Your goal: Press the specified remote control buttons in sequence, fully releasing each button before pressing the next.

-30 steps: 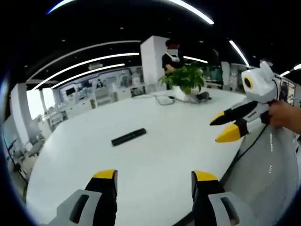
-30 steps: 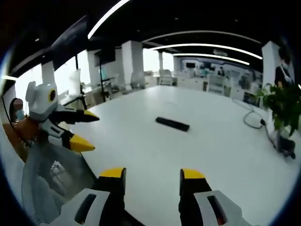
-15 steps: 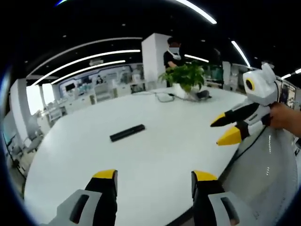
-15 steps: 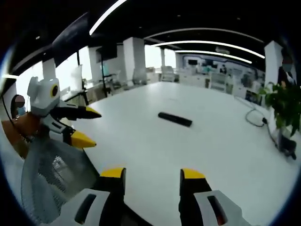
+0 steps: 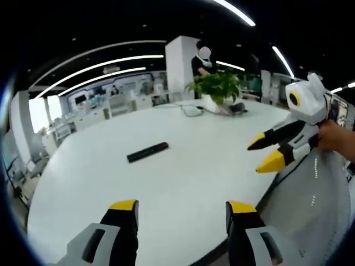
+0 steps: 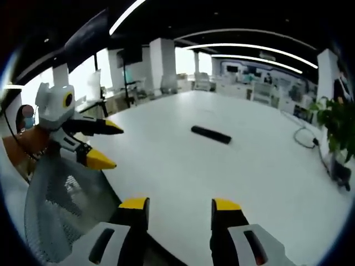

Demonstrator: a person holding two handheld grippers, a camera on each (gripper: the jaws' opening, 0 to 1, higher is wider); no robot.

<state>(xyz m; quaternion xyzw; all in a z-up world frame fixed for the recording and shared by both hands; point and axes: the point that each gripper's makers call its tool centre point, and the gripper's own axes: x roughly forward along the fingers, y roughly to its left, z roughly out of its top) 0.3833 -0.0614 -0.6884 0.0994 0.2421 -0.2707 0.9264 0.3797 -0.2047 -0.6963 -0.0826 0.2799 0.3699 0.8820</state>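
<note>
Now, in the left gripper view, the left gripper (image 5: 181, 213) is hovering with jaws wide apart over the near edge of the white table (image 5: 183, 172). The black remote control (image 5: 147, 152) is lying flat, well ahead, while the right gripper (image 5: 267, 151) is gaping empty at the right.

Meanwhile, in the right gripper view, the remote control (image 6: 211, 134) is lying mid-table. It looks light, rigid and slippery, likely needing steadying along its long sides while a tip presses.

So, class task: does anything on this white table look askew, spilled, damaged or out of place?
Nothing stands out. The black remote lies flat on the white table, a potted plant stands upright at the far edge, and no spill shows.
</note>
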